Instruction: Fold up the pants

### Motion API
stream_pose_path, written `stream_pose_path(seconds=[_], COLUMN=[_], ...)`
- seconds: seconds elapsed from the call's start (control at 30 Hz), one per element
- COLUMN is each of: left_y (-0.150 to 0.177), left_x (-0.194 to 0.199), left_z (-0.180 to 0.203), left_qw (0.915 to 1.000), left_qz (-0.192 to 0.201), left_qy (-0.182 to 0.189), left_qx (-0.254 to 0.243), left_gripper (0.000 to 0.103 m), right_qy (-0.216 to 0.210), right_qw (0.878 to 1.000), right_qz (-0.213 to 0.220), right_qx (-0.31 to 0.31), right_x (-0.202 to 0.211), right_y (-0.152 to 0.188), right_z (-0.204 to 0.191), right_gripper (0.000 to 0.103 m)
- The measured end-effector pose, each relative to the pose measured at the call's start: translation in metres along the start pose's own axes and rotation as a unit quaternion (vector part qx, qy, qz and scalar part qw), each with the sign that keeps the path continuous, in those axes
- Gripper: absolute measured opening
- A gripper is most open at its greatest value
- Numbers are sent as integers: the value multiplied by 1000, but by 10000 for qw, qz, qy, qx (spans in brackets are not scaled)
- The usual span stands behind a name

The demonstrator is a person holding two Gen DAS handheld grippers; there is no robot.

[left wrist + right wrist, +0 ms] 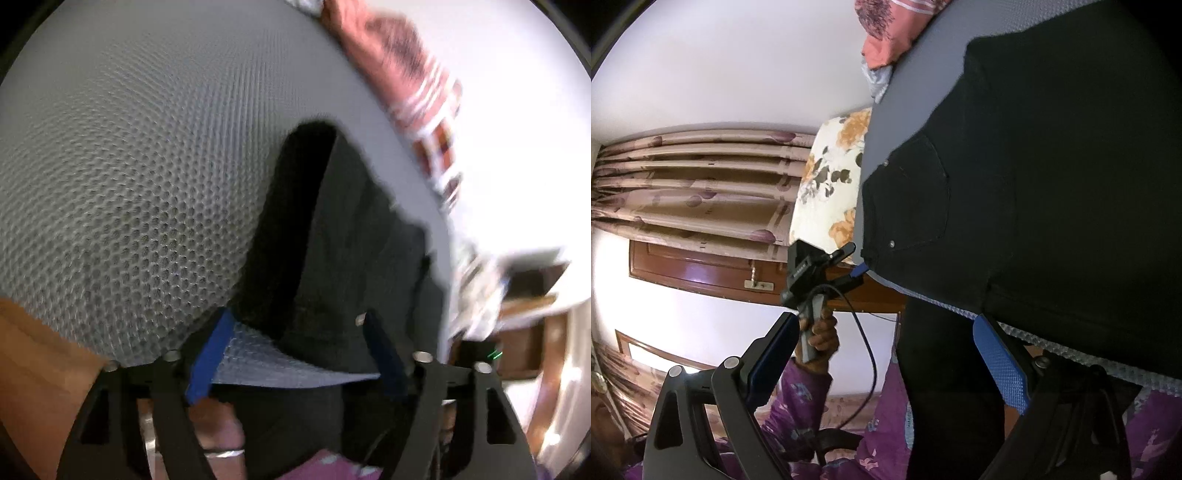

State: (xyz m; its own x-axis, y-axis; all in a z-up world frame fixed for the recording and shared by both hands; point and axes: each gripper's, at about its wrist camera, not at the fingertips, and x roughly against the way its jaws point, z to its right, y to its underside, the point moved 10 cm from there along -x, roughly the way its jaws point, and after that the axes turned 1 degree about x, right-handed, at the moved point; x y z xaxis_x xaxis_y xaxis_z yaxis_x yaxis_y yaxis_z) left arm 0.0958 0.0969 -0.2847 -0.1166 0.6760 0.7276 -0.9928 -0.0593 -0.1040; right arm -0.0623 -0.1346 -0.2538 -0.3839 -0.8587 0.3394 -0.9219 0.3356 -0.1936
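Black pants (1052, 177) lie on a grey honeycomb mat (122, 184), waist and back pocket toward the mat's near edge, part hanging over it. In the left wrist view the pants (332, 258) lie between my left gripper's (295, 328) open blue-padded fingers (212, 350), at the mat's edge. My right gripper (886, 354) is open wide; its right finger (1001, 365) sits at the mat's edge under the pants. The left gripper (853, 264) shows there at the pants' waist corner, held by a hand.
A pink striped cloth (406, 62) and a floral pillow (831, 173) lie at the mat's far side. Brown curtains (687, 184), a wooden panel (701, 273) and white wall are behind. The person wears purple patterned cloth (886, 424).
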Motion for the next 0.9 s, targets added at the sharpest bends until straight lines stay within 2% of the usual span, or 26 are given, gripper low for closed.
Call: stream_pose_path(seconds=[0.17,0.23,0.3,0.33,0.37,0.47,0.53,0.67,0.73,0.77,0.83,0.87,0.9], left_y=[4,6,6,6,4,-3,-7,-6,-1,3,11,13,13], left_x=[-12,-19,-24,-25,-25,-19,-12,5,8,3,-10,-16,-17], left_z=[12,21,28,32,37,37,38,48,54,53,58,63,68], left_qw=[9960,9929,9893,9879,9882,9877,9849,9706,9647,9687,9799,9833,9837], left_qz=[-587,-810,-920,-967,-966,-841,-649,-259,-140,-159,-232,-238,-192], left_qy=[-339,-263,-202,-77,248,1171,1528,2389,2627,2475,1924,1689,1644], left_qx=[-574,-828,-1113,-1206,-1163,-608,-494,-93,-99,-134,-479,-638,-698], left_gripper=[85,99,102,102,102,102,102,102,102,102,101,101,101], right_qy=[37,21,34,38,43,121,144,152,159,165,181,182,183], right_qw=[10000,10000,9999,9999,9998,9998,9997,9994,9994,9993,9992,9991,9991], right_qz=[28,22,-24,-43,-62,-117,-107,-112,-127,-143,-193,-213,-232], right_qx=[-46,-83,-140,-157,-165,-124,-145,-284,-294,-292,-301,-306,-313], right_x=[-1,-3,-7,-9,-10,-10,-9,-12,-14,-15,-18,-18,-19], right_y=[0,-1,-1,0,0,3,3,0,0,-1,0,1,2], right_z=[0,0,2,2,2,3,4,9,10,10,12,13,13], right_gripper=[95,95,95,95,95,95,95,95,95,95,95,95,95])
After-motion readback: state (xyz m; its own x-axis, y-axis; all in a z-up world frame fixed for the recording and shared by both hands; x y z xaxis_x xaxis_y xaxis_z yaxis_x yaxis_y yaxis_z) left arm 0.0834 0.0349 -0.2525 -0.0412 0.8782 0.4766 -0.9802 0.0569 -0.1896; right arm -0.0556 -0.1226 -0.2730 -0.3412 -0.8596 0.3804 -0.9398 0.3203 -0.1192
